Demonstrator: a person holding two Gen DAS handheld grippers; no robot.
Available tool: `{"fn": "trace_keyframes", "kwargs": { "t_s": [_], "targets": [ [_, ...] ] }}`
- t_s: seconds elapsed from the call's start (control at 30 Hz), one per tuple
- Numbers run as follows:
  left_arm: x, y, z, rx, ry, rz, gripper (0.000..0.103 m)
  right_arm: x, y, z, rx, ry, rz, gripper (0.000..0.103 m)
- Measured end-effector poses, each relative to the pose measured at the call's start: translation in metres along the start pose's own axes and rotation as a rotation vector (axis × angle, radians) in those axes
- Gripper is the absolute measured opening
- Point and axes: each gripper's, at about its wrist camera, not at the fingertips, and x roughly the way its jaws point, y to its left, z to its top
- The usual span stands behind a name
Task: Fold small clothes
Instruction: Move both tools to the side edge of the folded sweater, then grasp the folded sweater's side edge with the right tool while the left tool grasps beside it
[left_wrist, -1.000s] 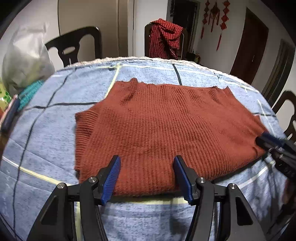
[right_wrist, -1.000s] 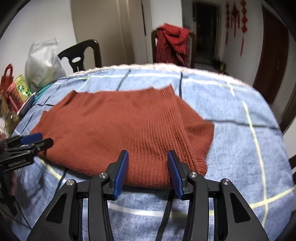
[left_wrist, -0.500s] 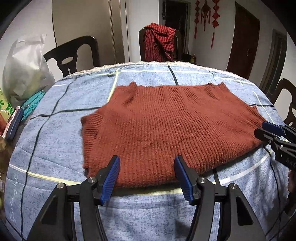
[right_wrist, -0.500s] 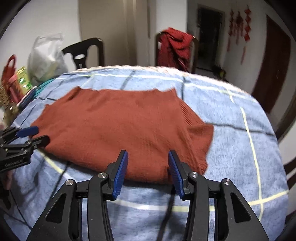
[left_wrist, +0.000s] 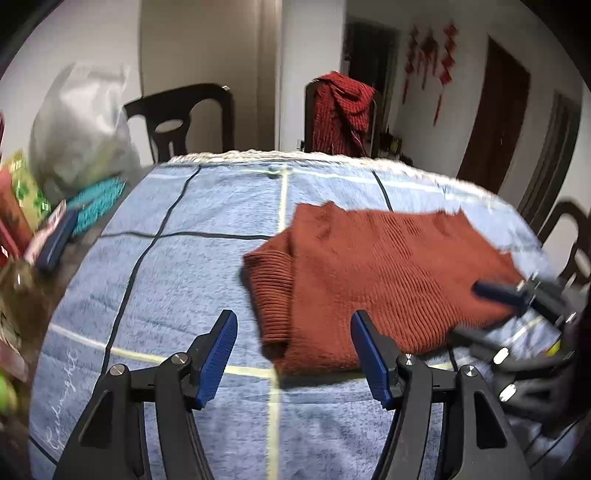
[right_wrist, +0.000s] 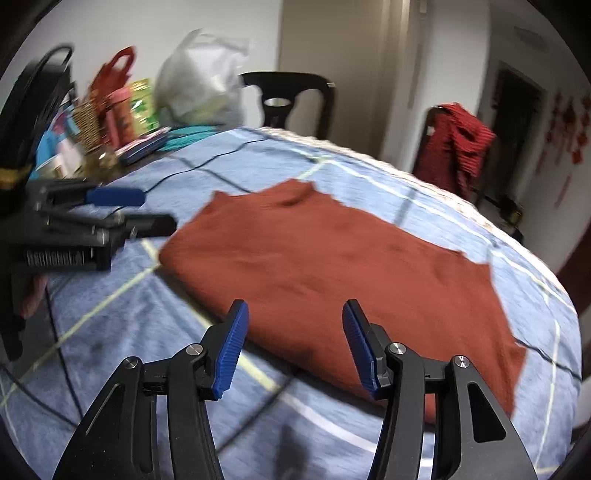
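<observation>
Across a round table covered by a blue blanket with dark and pale grid lines lies a rust-brown knitted sweater, folded into a rough rectangle with a ribbed cuff turned over at its left edge. It rests flat on the cloth, and neither tool grips it.

From the left wrist view, the left gripper hangs over bare blanket with the sweater's near left corner just reaching in between its blue pads — the jaws are parted, widening, and press on nothing. The right gripper likewise stands spread and is opening further; in its own view the sweater's near edge lies ahead of and between the pads without being pinched. Each tool shows in the other's camera: the right one at the sweater's right side, the left one just off its left end.

Beyond the sweater, at the table's left rim, clutter crowds together — a large white plastic bag, a red bag, a green box, a teal knitted item and a dark blue case. None of it touches the garment.

Around the table stand dark chairs; one at the far side carries a red checked garment. White walls, dark doors and red hanging ornaments fill the background.
</observation>
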Motion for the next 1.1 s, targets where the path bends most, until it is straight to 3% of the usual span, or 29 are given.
{"fn": "trace_keyframes", "kwargs": {
  "t_s": [0.23,0.33,0.43,0.5,0.83,0.9,1.03,1.1],
  "targets": [
    [-0.006,0.056,0.009,-0.111,0.007,-0.022,0.070,0.015,0.047,0.011,-0.130,-0.003,0.087,0.056],
    [-0.001,0.079,0.011,-0.180,0.035,-0.053,0.071,0.025,0.066,0.016,-0.176,-0.002,0.058,0.059],
    [0.003,0.088,0.011,-0.185,0.044,-0.057,0.072,0.035,0.080,0.020,-0.207,0.017,0.065,0.059],
    [0.008,0.095,0.010,-0.212,0.065,-0.100,0.072,0.041,0.088,0.022,-0.225,0.027,0.065,0.059],
    [0.038,0.110,0.020,-0.302,0.125,-0.265,0.074,0.070,0.107,0.020,-0.304,0.076,-0.012,0.059],
    [0.043,0.110,0.022,-0.305,0.127,-0.262,0.074,0.072,0.105,0.020,-0.297,0.072,-0.026,0.059],
    [0.063,0.106,0.028,-0.309,0.183,-0.331,0.077,0.075,0.103,0.022,-0.275,0.061,-0.052,0.059],
    [0.073,0.101,0.031,-0.302,0.196,-0.321,0.077,0.075,0.104,0.023,-0.270,0.058,-0.061,0.059]
  ]
}}
